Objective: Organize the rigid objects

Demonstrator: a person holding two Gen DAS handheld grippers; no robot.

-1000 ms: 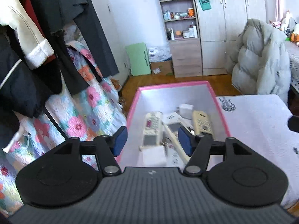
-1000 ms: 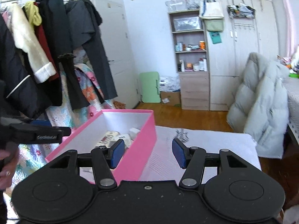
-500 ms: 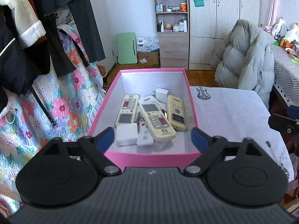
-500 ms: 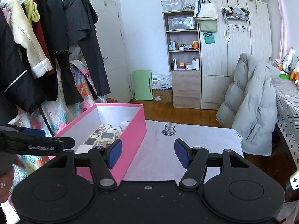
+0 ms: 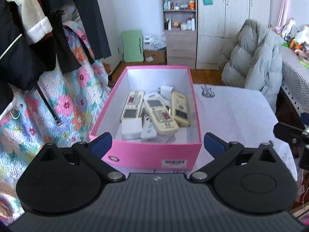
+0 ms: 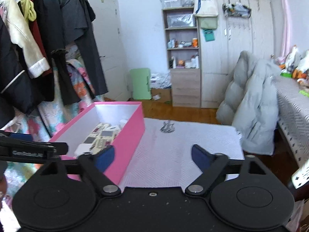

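Hanging on the far left, coats (image 5: 29, 29) drape over a floral quilt (image 5: 58, 100). Next, the left gripper (image 5: 157, 144) faces the pink box (image 5: 146, 154), jaws opening wide with only the box's near wall between them, nothing gripped. Inside lie 3 remotes (image 5: 160, 114) and white adapters (image 5: 131, 128), gathered there as if sorted. The right gripper (image 6: 152, 155), jaws opening too, hovers empty over the white table cover (image 6: 183, 141). Beyond: shelves (image 6: 182, 44) and a puffy grey jacket (image 6: 253, 100).
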